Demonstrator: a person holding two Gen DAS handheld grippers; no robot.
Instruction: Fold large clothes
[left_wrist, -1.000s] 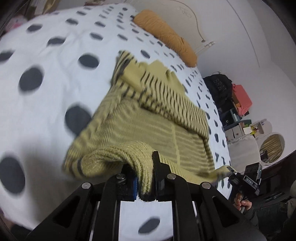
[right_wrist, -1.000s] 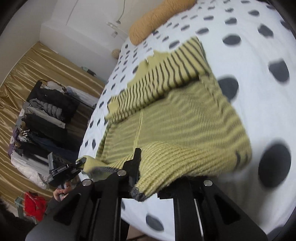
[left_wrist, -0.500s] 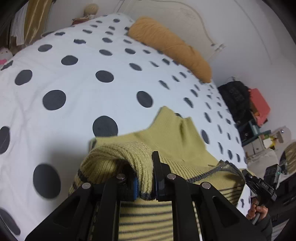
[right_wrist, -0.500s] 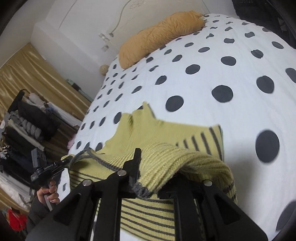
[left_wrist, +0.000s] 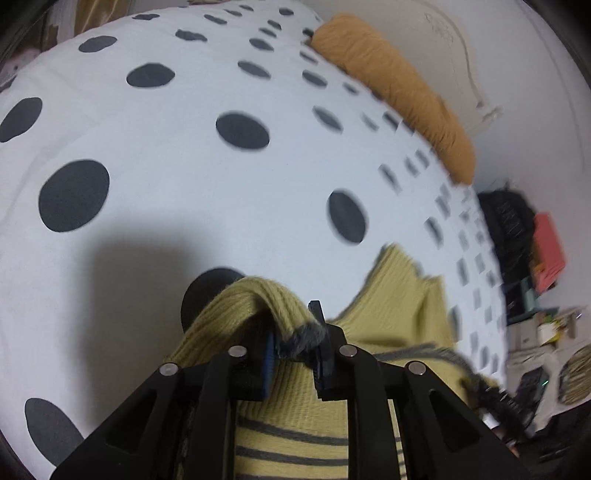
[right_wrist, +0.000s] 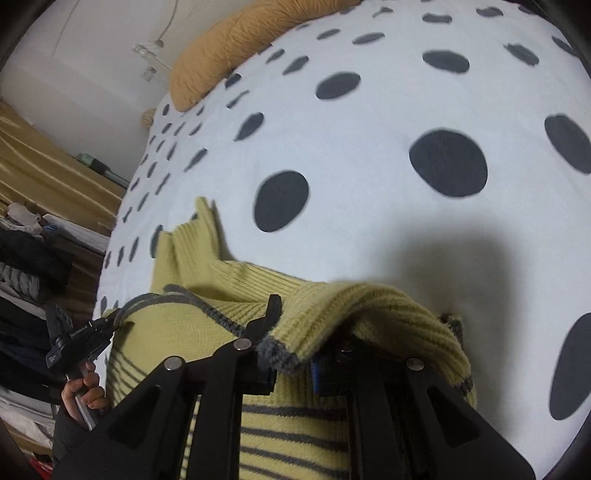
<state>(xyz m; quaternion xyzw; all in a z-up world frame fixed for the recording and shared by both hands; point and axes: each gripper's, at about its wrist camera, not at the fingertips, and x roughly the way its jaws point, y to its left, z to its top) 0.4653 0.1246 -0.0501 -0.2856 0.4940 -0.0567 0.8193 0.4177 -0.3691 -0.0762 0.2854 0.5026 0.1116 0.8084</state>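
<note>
Now we are folding yellow striped sweater (left_wrist: 391, 314) on polka-dot bed cover (left_wrist: 177, 177), carrying hem edge over sweater body toward neck end, orange pillow (left_wrist: 395, 85) well beyond.

Left gripper (left_wrist: 293, 347): jaws have just been opening slightly, grey-trimmed hem corner between them, pads looking barely apart from knit, so we are reading release underway. Right gripper (right_wrist: 291, 363): narrow, clenching on other hem corner (right_wrist: 280, 354).

Next, by our judgement: lay hem flat on sweater, free right corner too, pull both grippers clear without dragging fold.
</note>
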